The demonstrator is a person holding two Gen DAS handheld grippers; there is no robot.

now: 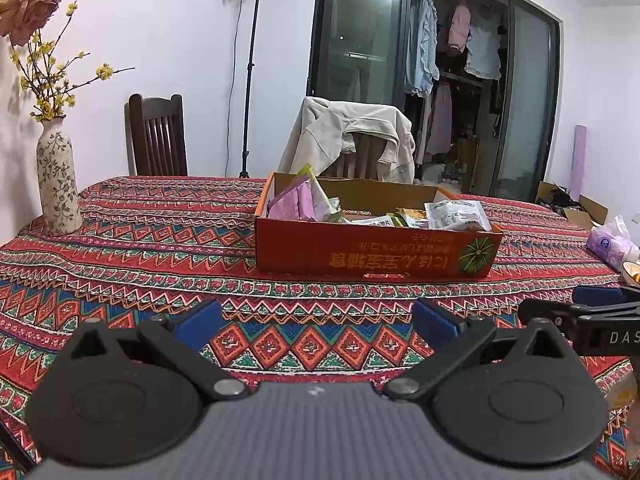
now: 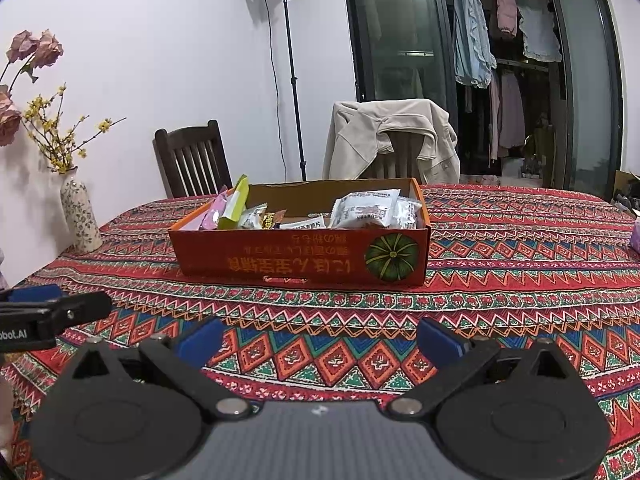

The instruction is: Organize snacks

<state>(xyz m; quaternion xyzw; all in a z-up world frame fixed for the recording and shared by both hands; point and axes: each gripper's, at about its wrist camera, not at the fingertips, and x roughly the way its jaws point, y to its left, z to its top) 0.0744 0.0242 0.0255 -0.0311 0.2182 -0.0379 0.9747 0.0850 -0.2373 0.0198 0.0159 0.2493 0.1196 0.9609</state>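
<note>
- An orange cardboard box (image 1: 372, 252) printed with a green pumpkin sits near the middle of the table, on a red patterned tablecloth (image 1: 160, 248), well apart from both grippers
- Snack packets fill it unevenly: pink and purple packs (image 1: 294, 204) stand on edge at the box's left end, white packets (image 1: 456, 214) lie at the right end, and a few small flat ones sit between (labels too small to read)
- No loose snacks show on the cloth in either view, so the sorting appears either close to finished or about to happen inside the box itself
- The left gripper (image 1: 316, 326) hangs low over the near edge of the table, jaws spread wide and holding nothing
- The right gripper (image 2: 318, 338) sits just beside it at the same height, likewise spread and empty; each gripper's tip pokes into the other's view
- A next move would call for a forward reach over the box's near wall and a pinch on one thin, slippery packet without dragging its neighbours
- Beyond: a flowered vase (image 1: 58, 184) at the table's left, a tissue pack (image 1: 610, 240) at its right, and a chair draped with a beige jacket (image 1: 352, 140) behind the box
</note>
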